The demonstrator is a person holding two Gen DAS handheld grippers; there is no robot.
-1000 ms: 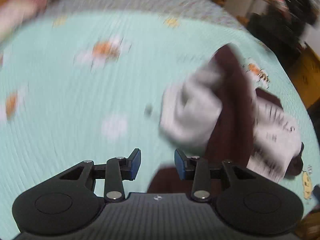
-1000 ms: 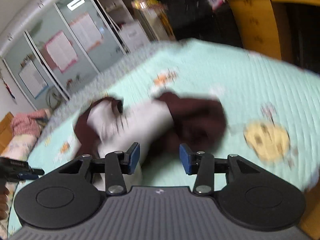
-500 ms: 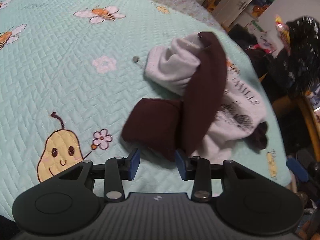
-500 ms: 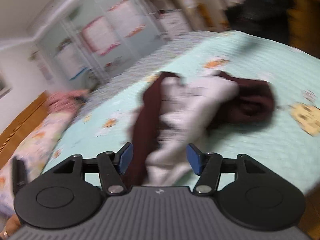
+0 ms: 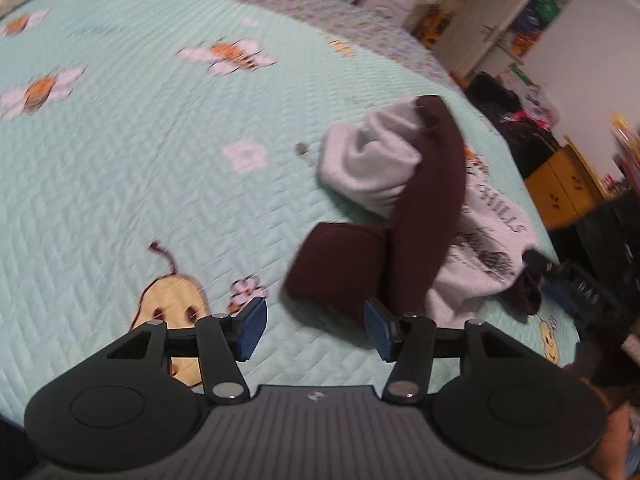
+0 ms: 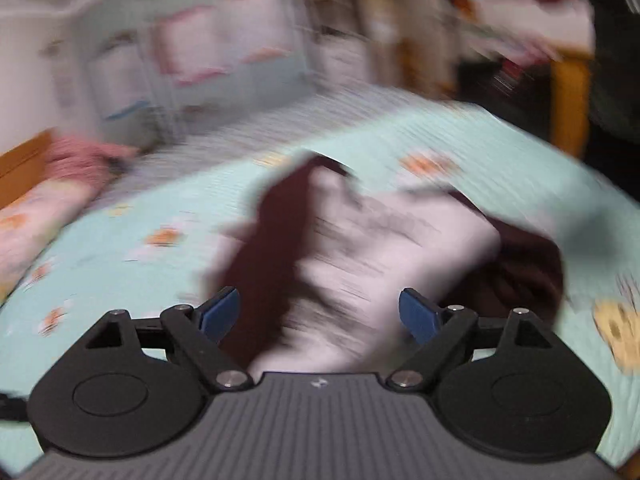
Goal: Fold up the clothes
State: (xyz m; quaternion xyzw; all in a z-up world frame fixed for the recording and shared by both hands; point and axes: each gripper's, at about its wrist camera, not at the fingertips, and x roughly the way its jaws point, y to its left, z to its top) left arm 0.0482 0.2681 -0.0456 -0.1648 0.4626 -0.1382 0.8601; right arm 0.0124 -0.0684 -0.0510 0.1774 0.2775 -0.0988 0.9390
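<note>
Maroon-and-white garment lies crumpled on your mint quilted bedspread, toward its right side; a dark sleeve is draped across the white body, printed lettering showing on the right. Your left gripper hovers just short of the near maroon fold, jaws opening, nothing between the pads. Your right gripper comes at the same heap from the other side, jaws opening wide; cloth shows in the gap, pads clear of it. That view is heavily blurred. Pink bedding lies far left.
</note>
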